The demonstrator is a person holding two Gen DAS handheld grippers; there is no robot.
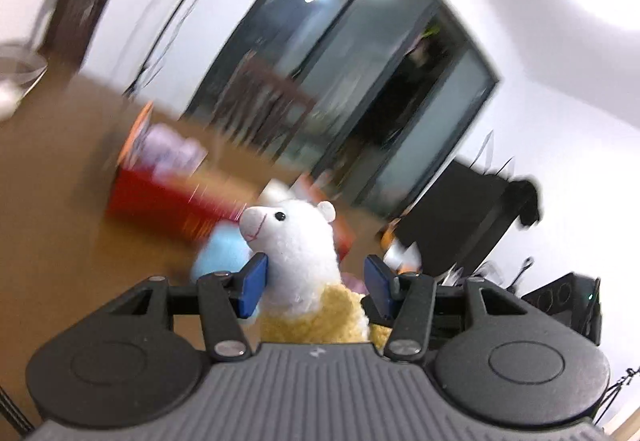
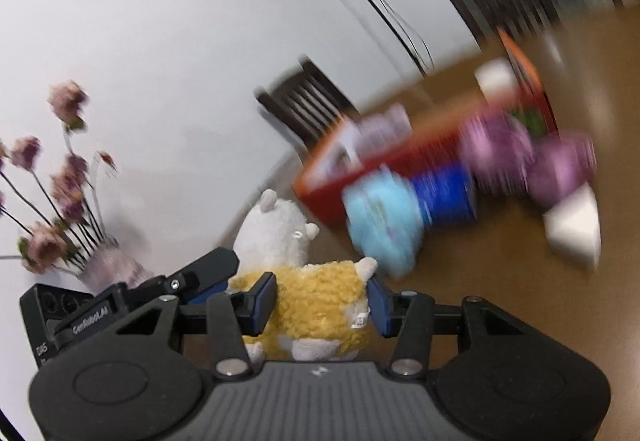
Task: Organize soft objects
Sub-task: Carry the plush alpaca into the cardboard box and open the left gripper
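While both grippers clamp the plush alpaca (image 2: 312,305), one housing (image 2: 91,323) reads "GenRobot.AI".

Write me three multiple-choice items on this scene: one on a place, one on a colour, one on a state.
1. In the right wrist view, the vase of pink flowers stands
A. left of the alpaca plush
B. right of it
C. inside a box

2. The alpaca plush's body is
A. purple
B. green
C. yellow

3. The right gripper is
A. open and empty
B. shut on the alpaca plush's body
C. shut on the vase

Answers:
1 A, as the vase sits at the left edge of that view, against the white wall.
2 C, as the woolly body is yellow below a white head.
3 B, as both blue pads press into the yellow body from either side.
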